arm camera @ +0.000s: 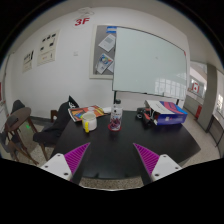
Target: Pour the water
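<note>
Chair (20,128): stood at the left end of the dark table (120,148), pulled out for sitting.
Yellow cup (89,122): upright on the table, well beyond the fingers, likely the receiving vessel.
Bottle (115,119): upright just right of the cup, near it; judged the water source, kept close for pouring.
Blue box (166,112): set at the far right of the table, apart from the pour.
Whiteboard (150,62): mounted on the wall behind.
Gripper (108,160): fingers spread wide, nothing held; aimed at the bottle, approach not yet made.
</note>
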`<state>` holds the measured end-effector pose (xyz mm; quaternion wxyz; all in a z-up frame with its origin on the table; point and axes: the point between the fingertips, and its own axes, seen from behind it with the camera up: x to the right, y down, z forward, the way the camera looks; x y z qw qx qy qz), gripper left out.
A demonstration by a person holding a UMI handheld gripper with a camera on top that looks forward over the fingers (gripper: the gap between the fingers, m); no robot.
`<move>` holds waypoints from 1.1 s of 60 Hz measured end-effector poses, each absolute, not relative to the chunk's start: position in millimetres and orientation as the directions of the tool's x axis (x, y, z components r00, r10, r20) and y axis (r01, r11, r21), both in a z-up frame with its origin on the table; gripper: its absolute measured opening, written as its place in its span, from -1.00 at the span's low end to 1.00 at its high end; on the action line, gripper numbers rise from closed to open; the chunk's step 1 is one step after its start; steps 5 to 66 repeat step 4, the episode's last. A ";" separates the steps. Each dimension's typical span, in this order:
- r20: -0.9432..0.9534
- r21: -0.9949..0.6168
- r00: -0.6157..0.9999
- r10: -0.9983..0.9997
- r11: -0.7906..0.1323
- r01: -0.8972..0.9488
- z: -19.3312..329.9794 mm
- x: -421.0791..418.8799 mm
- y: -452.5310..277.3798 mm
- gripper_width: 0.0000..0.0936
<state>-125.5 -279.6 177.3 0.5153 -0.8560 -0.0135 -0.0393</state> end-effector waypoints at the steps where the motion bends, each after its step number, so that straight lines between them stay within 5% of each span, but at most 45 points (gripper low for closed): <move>1: 0.080 -0.881 0.997 -0.017 -0.468 0.063 177.6 -125.8 -279.5 0.81; 66: 0.077 -0.882 0.997 -0.017 -0.467 0.061 177.7 -126.8 -280.0 0.81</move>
